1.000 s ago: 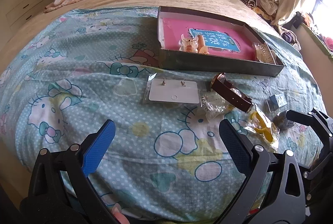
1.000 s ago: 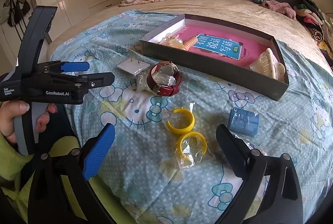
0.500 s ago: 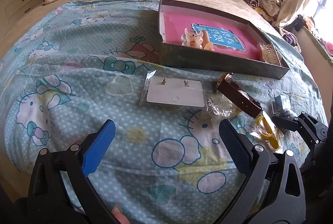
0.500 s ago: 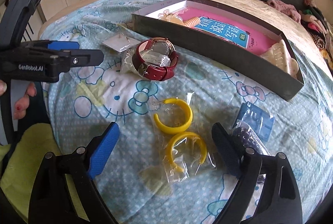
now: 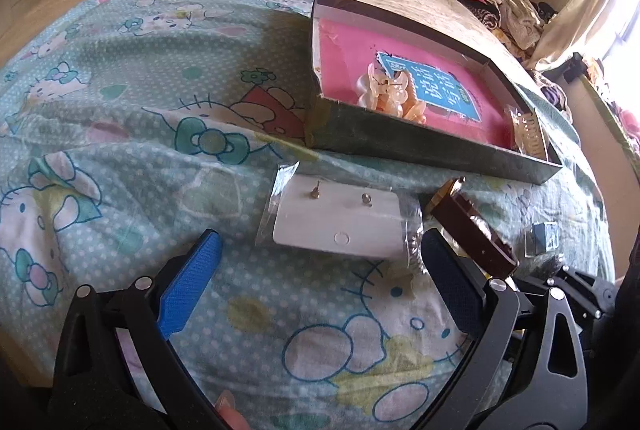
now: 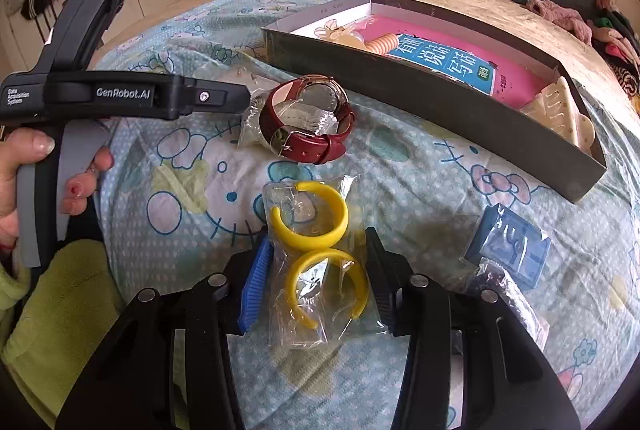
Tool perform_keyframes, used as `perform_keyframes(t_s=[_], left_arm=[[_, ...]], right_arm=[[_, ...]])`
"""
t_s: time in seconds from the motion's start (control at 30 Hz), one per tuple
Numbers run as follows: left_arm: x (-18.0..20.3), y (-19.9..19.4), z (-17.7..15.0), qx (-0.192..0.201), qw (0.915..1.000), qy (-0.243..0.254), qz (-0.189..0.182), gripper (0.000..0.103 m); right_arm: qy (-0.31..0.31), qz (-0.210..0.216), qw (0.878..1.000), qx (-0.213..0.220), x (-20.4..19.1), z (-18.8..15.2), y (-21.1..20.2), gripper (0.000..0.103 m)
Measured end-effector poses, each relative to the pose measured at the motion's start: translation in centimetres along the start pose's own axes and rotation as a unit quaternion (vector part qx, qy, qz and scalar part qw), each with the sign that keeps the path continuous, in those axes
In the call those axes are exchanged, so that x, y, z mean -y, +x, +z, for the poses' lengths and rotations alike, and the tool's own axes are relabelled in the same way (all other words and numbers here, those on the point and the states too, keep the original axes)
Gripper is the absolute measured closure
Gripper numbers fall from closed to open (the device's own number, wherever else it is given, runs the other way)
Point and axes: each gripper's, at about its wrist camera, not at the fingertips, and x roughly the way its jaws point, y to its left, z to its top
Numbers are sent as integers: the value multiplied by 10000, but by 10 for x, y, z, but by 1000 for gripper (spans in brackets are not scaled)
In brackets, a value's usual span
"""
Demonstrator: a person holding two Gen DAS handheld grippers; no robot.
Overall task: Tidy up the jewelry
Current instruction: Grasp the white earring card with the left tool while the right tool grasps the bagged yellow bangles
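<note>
bed (image 6: 420,166): cartoon-cat sheet, jewelry spread across it
box (image 6: 440,102): shallow, pink lining, hair clips inside, lies beyond the loose pieces
left tool (image 5: 320,270): jaws spread wide, nothing between; earring card (image 5: 340,226) lies just ahead of the tips
right tool (image 6: 318,278): jaws have just been closing, now pinching the yellow hoop bag (image 6: 316,262) from both sides
watch (image 6: 308,126): red strap, between bag and box
blue packet (image 6: 508,250): right of the bag

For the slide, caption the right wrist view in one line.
Right gripper, jaws just closing, brackets a clear bag of yellow plastic hoop earrings on the cartoon-print bedsheet.
</note>
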Motion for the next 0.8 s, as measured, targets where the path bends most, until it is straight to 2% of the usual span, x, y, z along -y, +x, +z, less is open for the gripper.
perform_keyframes(t_s=[0.17, 0.23, 0.4, 0.43, 0.53, 0.67, 0.8], left_arm=[[3, 10, 8, -68, 10000, 64, 27, 10], [7, 12, 10, -80, 9998, 168, 65, 10], [13, 18, 12, -86, 9991, 395, 154, 11], [13, 18, 11, -83, 9990, 418, 141, 15], [15, 15, 10, -55, 9988, 485, 106, 35], [15, 11, 7, -30, 9989, 476, 32, 41], [12, 0, 2, 40, 9992, 399, -71, 43]], right_arm=[[121, 152, 9998, 83, 1, 3, -2, 60], [137, 312, 9993, 168, 0, 4, -5, 61], [109, 387, 9990, 180, -7, 5, -7, 64], [112, 392, 9990, 182, -8, 5, -7, 64], [158, 434, 9988, 188, -9, 6, -7, 64], [212, 480, 9984, 204, -9, 7, -8, 64], [205, 485, 9983, 247, -11, 6, -15, 64]])
